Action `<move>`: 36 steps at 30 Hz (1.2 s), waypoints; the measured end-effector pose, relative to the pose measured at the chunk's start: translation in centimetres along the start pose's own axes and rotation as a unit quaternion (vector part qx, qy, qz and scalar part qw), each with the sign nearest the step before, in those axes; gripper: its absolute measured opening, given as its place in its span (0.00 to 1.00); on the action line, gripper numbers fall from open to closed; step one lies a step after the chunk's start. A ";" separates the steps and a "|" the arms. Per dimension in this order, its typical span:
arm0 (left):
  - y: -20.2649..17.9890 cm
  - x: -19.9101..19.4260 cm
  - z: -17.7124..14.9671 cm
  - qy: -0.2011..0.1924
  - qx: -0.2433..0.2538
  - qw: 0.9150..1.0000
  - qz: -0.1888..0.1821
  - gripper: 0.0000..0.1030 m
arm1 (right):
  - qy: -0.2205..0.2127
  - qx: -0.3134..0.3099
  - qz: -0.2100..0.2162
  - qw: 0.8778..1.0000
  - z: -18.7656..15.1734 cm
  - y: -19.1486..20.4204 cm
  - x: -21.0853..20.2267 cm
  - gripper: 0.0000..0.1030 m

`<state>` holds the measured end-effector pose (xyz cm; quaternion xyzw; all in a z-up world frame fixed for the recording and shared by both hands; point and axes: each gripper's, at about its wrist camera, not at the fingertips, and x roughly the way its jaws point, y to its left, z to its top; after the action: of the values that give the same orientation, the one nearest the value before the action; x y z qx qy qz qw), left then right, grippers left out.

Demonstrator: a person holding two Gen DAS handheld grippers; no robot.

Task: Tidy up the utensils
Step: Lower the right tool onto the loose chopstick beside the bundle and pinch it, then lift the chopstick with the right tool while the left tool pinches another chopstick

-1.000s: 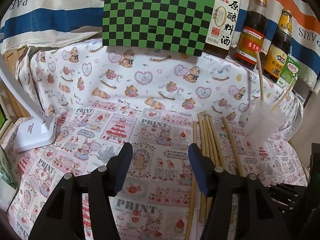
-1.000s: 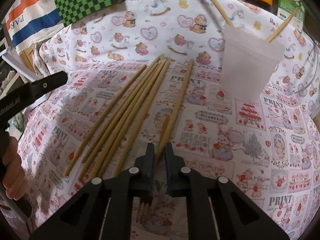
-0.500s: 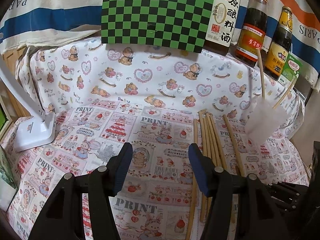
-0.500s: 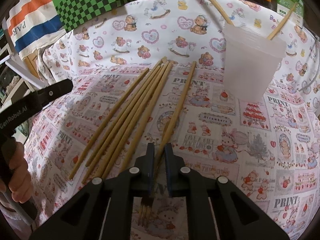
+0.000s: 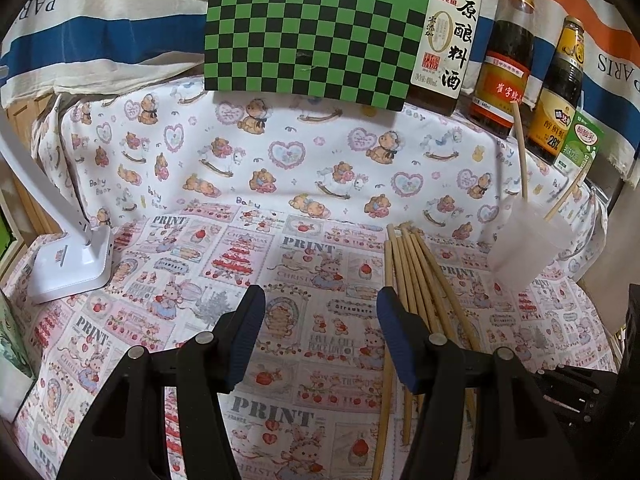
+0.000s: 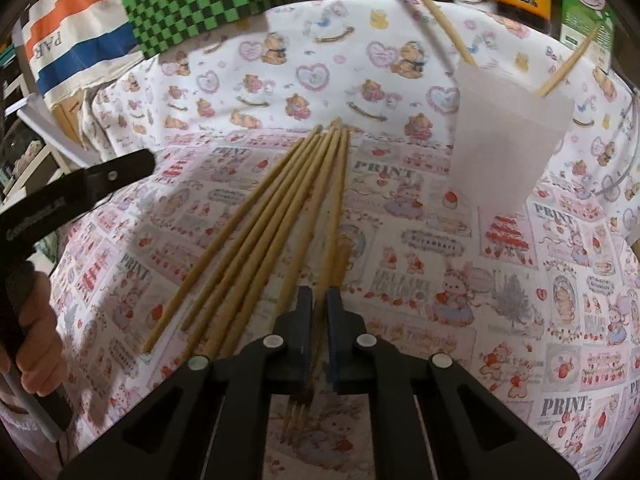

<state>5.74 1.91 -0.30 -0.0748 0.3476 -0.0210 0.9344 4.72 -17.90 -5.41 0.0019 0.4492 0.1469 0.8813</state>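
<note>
R gripper (image 6: 316, 304) was clamped on a wooden fork (image 6: 298, 416), pads pressed tight on its handle w/ the prongs showing below the jaws, pointing back toward the camera; the handle ran forward past the fingertips, low over the printed cloth (image 6: 460, 264) covering the surface. Just left of it a bunch of chopsticks (image 6: 264, 216) lay flat on the cloth, approx. six, fanned out at the near ends and meeting at the far tips around mid-surface. A frosted plastic cup (image 6: 504, 152) stood upright toward the far right corner of the surface, apart from the bunch, w/ two chopsticks leaning out of it. L gripper (image 5: 320, 320) had its jaws apart w/ nothing between them, hovering over the cloth near the front edge; the chopstick bunch (image 5: 412, 280) passed under and beside its right finger. Same cup (image 5: 528, 240) showed at right in that view. Along the back edge: a green checkered board (image 5: 312, 36), three sauce bottles (image 5: 500, 56) and a small green carton (image 5: 578, 148). A white lamp base (image 5: 72, 264) sat at the left edge. A person's hand (image 6: 36, 344) held the L gripper's handle, seen at left in the right wrist view.
</note>
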 end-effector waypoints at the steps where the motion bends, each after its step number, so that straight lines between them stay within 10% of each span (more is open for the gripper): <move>1: 0.0 0.0 0.0 0.001 0.000 1.000 0.000 0.55 | 0.002 0.002 -0.001 1.000 0.0 0.0 0.1 0.06; 15: -0.6 0.6 -0.3 0.018 0.015 1.000 -0.004 0.57 | 0.003 0.011 -0.011 1.000 0.1 -0.3 0.3 0.05; 29: -0.7 1.0 -0.6 0.025 0.023 0.999 -0.009 0.57 | -0.229 0.050 -0.040 0.971 0.8 -2.1 -8.3 0.05; 36: -1.8 4.2 0.7 0.109 0.028 0.991 -0.069 0.40 | -0.283 0.067 -0.056 0.955 1.3 -3.8 -10.3 0.05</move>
<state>9.38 -0.21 -2.22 -0.0698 0.4405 -0.1029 0.8891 1.00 -24.07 3.00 0.0770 0.1898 0.0604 0.9769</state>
